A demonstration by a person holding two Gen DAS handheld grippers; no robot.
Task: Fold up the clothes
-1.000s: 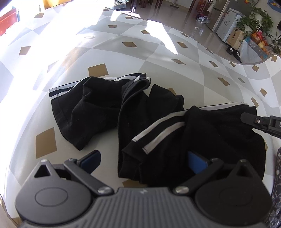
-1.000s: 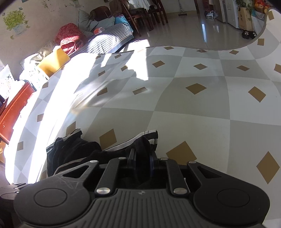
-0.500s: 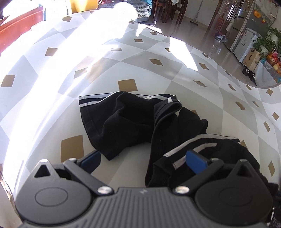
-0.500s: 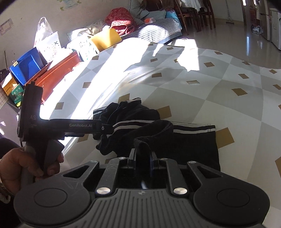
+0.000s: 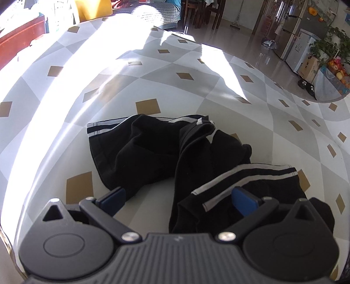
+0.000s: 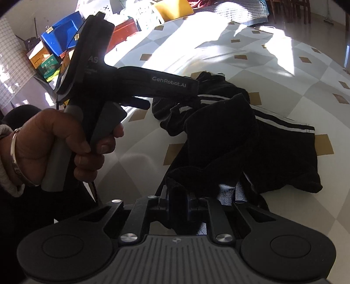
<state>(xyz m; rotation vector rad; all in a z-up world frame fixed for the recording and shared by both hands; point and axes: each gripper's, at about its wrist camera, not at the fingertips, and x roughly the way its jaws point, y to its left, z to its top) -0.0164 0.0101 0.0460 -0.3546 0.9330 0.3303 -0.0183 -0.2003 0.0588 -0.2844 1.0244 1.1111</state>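
Black shorts with white side stripes (image 5: pixel 153 153) lie crumpled on the checked tablecloth (image 5: pixel 196 87). One leg spreads left, the other bunches toward the near right. My left gripper (image 5: pixel 177 200) hovers open over the near edge of the garment, its blue pads (image 5: pixel 242 200) wide apart with nothing pressed between them. In the right wrist view my right gripper (image 6: pixel 179 198) is shut on a fold of the shorts (image 6: pixel 273 148), lifting that fold above the table. A hand (image 6: pixel 65 139) holds the left gripper's handle at the left of that view.
The tablecloth (image 6: pixel 284 54) carries strong sunlight patches. Beyond the table's far left edge stand a blue bin (image 6: pixel 63 35), boxes and a yellow cushion (image 6: pixel 172 8). A fridge (image 5: pixel 304 50), a plant and a shiny floor lie past the right edge.
My right gripper has swung across with the fold of shorts, so the left gripper and hand now fill its view. The near leg has bunched up. The left gripper stayed open, almost still.
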